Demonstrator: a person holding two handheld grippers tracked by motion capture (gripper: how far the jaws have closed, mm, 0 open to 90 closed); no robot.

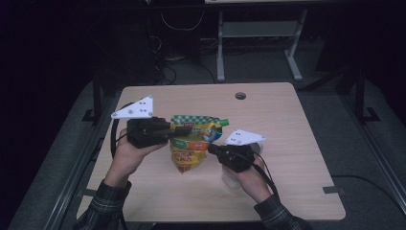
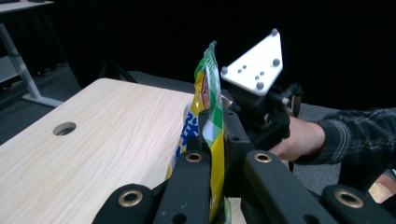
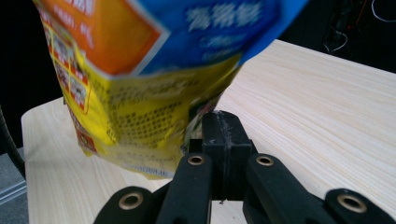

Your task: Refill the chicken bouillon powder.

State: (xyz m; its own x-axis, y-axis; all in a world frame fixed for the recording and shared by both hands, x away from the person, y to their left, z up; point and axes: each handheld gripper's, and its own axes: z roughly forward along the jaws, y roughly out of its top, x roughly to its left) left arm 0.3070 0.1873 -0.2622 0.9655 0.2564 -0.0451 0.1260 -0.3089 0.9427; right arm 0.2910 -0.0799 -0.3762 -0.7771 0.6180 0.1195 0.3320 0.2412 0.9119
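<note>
A green, yellow and orange spouted pouch (image 1: pixel 191 143) hangs upright above the middle of the table. My left gripper (image 1: pixel 183 130) reaches in from the left and is shut on the pouch's upper edge. In the left gripper view the pouch (image 2: pixel 209 70) stands pinched between the two black jaws of the left gripper (image 2: pixel 214 122). My right gripper (image 1: pixel 211 148) comes from the right, its tip at the pouch's right side. In the right gripper view the right gripper (image 3: pixel 221 123) has its jaws pressed together, with nothing visibly between them, and the pouch (image 3: pixel 140 93) hangs just beyond.
The light wooden table (image 1: pixel 287 124) has a round cable hole (image 1: pixel 241 96) near its far edge. A pale object (image 1: pixel 230 183) lies on the table under the right hand. Desk legs (image 1: pixel 220 48) and cables stand on the dark floor beyond.
</note>
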